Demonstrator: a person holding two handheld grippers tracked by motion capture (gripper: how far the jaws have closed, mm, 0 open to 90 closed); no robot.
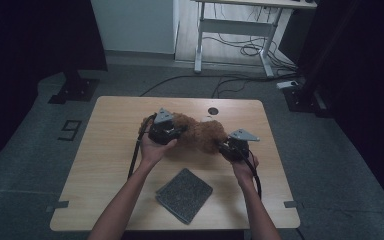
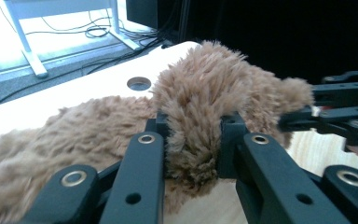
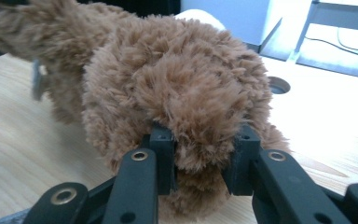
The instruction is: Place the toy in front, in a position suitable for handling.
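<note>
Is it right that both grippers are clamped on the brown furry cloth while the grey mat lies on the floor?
Not quite. The grey mat lies on the wooden table, near its front edge, as the high view shows. The rest holds: the left gripper and right gripper are both shut on the brown furry cloth.

Shaggy brown plush cloth (image 1: 200, 134), bunched and crumpled, lifted over the middle of the wooden table (image 1: 105, 150)

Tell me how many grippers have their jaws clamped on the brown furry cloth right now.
2. The left gripper pinches the brown furry cloth at its left end, and the right gripper pinches its right end, both over the table.
</note>
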